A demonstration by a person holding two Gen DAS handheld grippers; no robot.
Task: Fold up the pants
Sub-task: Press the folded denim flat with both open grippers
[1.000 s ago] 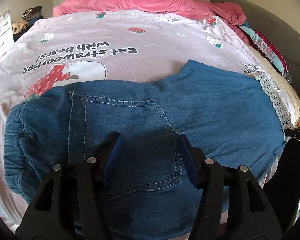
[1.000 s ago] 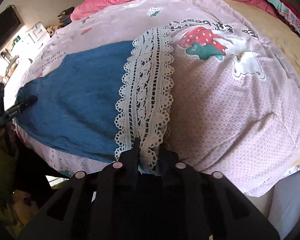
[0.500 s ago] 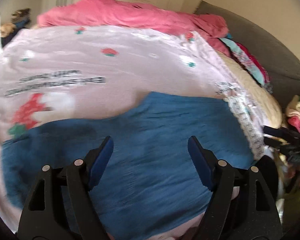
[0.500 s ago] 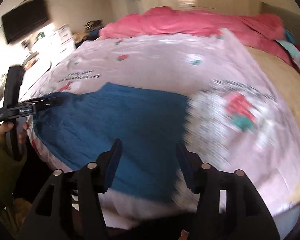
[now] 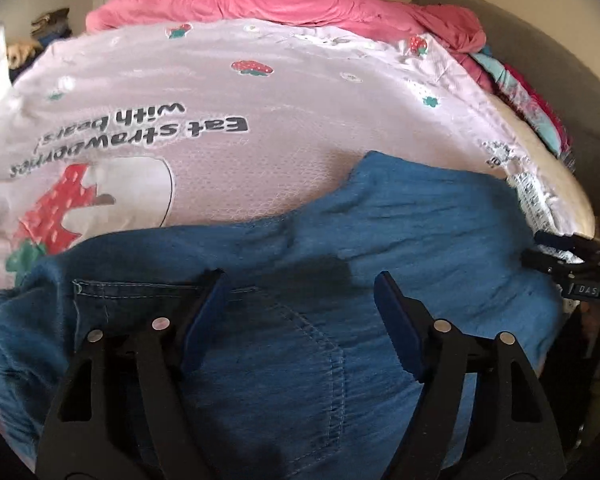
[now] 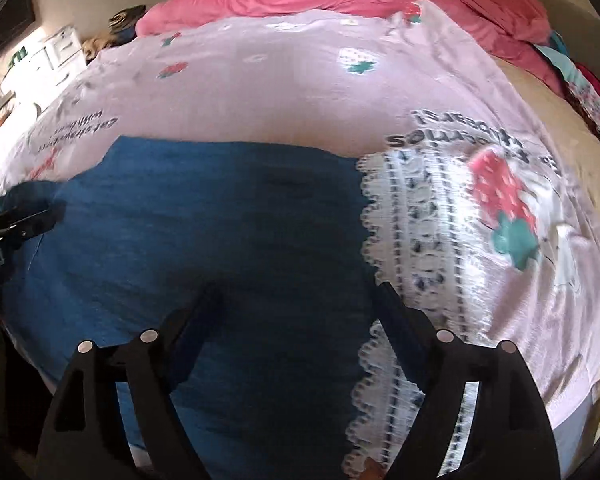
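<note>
Right gripper (image 6: pixel 296 300) has just let go of the lace cuff (image 6: pixel 404 248) it was pinching and its jaws have been opening, now wide with nothing between them, hovering over the pants (image 6: pixel 204 220) with the lace just off its right finger. Left gripper (image 5: pixel 300 292) also wide and empty, jaws have opened too, over the back pocket (image 5: pixel 284 344); pants lie flat on the pink bedsheet (image 5: pixel 300 92) below both tools, so the lay-out looks done and the next fold needs a fresh grip

Left claw (image 5: pixel 300 300): tilted steeply downward, jaws spread wide with nothing pinched, lately parting and now easing back slightly; right claw (image 6: pixel 300 308): tilted downward likewise, jaws just opening, now wide apart and empty, blue pads (image 6: pixel 396 316) clear of any grip.
</note>
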